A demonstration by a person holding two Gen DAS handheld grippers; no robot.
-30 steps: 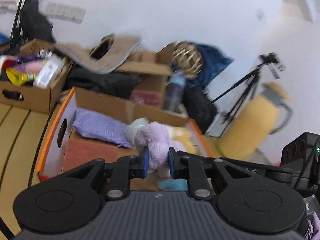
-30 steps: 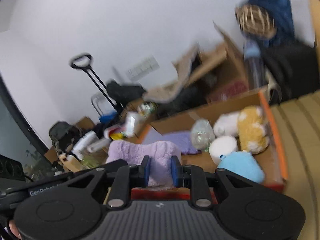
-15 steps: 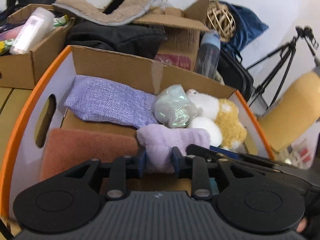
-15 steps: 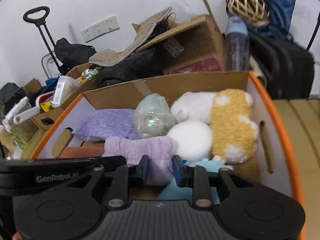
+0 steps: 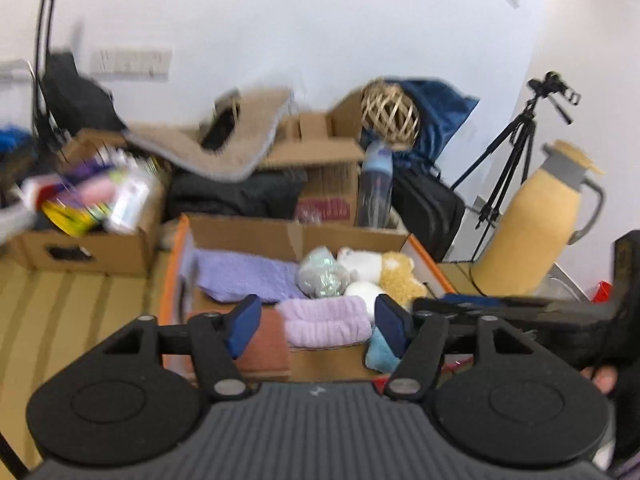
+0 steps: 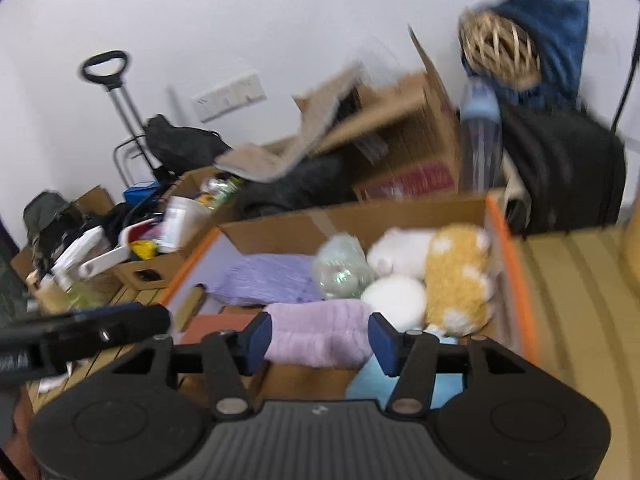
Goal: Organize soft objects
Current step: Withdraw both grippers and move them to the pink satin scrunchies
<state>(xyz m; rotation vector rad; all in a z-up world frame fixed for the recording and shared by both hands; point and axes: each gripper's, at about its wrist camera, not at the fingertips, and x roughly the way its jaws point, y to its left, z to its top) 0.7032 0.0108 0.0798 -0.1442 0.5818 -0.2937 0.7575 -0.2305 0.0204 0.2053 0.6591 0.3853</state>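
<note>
Left wrist view: the left gripper [image 5: 318, 326] was clamping the folded fluffy lilac towel [image 5: 326, 322] half a second ago; now its jaws are opening, pads clear of it. The right gripper [image 6: 318, 338] is opening too, no longer pinching the towel [image 6: 318, 336]. The towel is lying at the near middle of the orange-edged cardboard box [image 5: 176, 264]. Sharing the box: a woven purple cloth [image 5: 244, 280] far left, a rust-coloured cloth [image 5: 266, 350] near left, a crinkly iridescent bundle [image 5: 322, 276], white plush balls [image 6: 394, 298], a yellow plush toy [image 6: 456, 276] far right, and a light blue soft piece [image 5: 378, 352] near right.
</note>
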